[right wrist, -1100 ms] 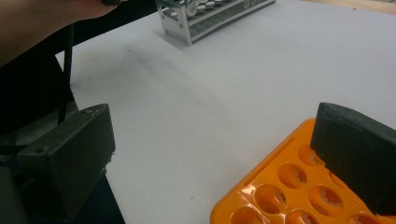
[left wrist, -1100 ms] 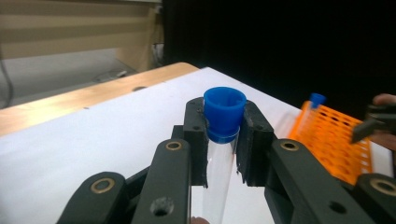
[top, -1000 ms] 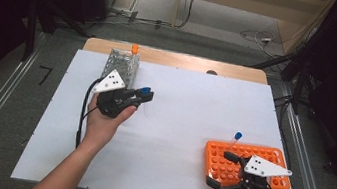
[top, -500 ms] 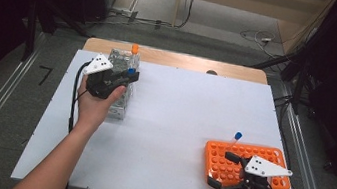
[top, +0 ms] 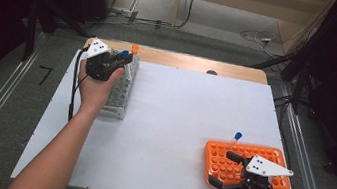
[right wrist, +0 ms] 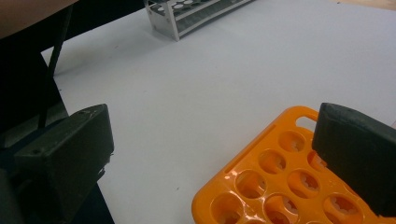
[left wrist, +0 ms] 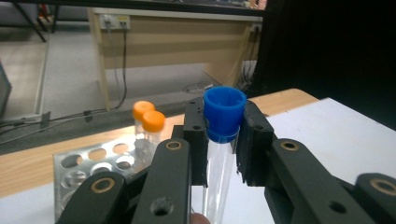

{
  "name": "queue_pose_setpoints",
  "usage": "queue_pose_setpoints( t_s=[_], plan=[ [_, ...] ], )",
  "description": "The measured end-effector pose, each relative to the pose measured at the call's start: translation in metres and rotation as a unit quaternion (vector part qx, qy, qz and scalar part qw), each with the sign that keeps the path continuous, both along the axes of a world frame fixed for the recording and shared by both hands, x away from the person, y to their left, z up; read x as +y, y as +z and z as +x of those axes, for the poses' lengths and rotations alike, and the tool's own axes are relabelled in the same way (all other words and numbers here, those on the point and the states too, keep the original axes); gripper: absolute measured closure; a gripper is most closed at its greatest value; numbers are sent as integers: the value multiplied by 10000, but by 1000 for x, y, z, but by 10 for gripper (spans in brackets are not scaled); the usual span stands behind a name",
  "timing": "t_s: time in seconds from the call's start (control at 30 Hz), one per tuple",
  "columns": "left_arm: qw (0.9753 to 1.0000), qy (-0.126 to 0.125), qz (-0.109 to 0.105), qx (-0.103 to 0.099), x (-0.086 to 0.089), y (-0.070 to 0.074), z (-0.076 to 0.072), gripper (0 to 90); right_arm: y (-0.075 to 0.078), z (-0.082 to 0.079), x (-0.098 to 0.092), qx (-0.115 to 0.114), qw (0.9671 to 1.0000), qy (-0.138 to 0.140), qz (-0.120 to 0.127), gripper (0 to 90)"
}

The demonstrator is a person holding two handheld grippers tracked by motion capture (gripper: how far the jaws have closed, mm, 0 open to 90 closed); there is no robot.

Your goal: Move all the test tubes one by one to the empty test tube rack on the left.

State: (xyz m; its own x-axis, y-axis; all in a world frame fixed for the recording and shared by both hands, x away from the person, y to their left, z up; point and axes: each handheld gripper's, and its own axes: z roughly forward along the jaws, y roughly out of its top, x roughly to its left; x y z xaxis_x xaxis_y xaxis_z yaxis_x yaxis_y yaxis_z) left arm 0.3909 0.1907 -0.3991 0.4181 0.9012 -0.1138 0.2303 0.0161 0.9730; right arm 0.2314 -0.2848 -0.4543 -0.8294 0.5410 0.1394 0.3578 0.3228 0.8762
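My left gripper (left wrist: pixel 223 140) has its fingers clamped just under the blue cap of a tube (left wrist: pixel 220 154), held upright above the metal rack (left wrist: pixel 100 163) for a straight drop. My right gripper (top: pixel 237 178) rests fingers apart over the orange rack (top: pixel 228 156) on the worktop (top: pixel 177 121).

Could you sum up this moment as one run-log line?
left claw: shut on blue-capped tube | over metal rack | right claw: open, at orange rack

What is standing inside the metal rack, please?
Two orange-capped tubes stand at the metal rack's far end; nearer holes look empty. The left gripper, holding a blue-capped tube, covers the rest.
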Motion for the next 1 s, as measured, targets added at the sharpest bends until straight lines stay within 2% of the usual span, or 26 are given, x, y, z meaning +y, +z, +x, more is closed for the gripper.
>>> queue_pose_setpoints(
  t_s=[0.1, 0.3, 0.47, 0.57, 0.77, 0.87, 1.0],
  plan=[
    [9999, 104, -21, -7, 0, -3, 8, 769, 0, 0, 0, 10, 10000, -24, 0, 0],
    [9996, 268, 106, 70, 0, -12, 18, 769, -1, 0, -2, 2, 10000, -30, -3, 0],
    [9989, 291, 324, 191, -4, -19, 22, 769, -1, 0, -2, 3, 10000, -58, -8, 0],
    [9984, 322, 336, 306, -5, -23, 23, 769, -1, 1, -3, -11, 10000, -73, 2, 0],
    [9959, 337, 548, 634, -9, -32, 24, 763, -1, 1, -4, -21, 9999, -119, 2, 0],
    [9962, 290, 487, 663, -9, -32, 24, 741, -1, 1, -5, -20, 9999, -136, -6, 0],
    [9962, 250, 440, 702, -8, -31, 23, 645, -1, 2, -5, -25, 9999, -164, 9, 0]
  ],
)
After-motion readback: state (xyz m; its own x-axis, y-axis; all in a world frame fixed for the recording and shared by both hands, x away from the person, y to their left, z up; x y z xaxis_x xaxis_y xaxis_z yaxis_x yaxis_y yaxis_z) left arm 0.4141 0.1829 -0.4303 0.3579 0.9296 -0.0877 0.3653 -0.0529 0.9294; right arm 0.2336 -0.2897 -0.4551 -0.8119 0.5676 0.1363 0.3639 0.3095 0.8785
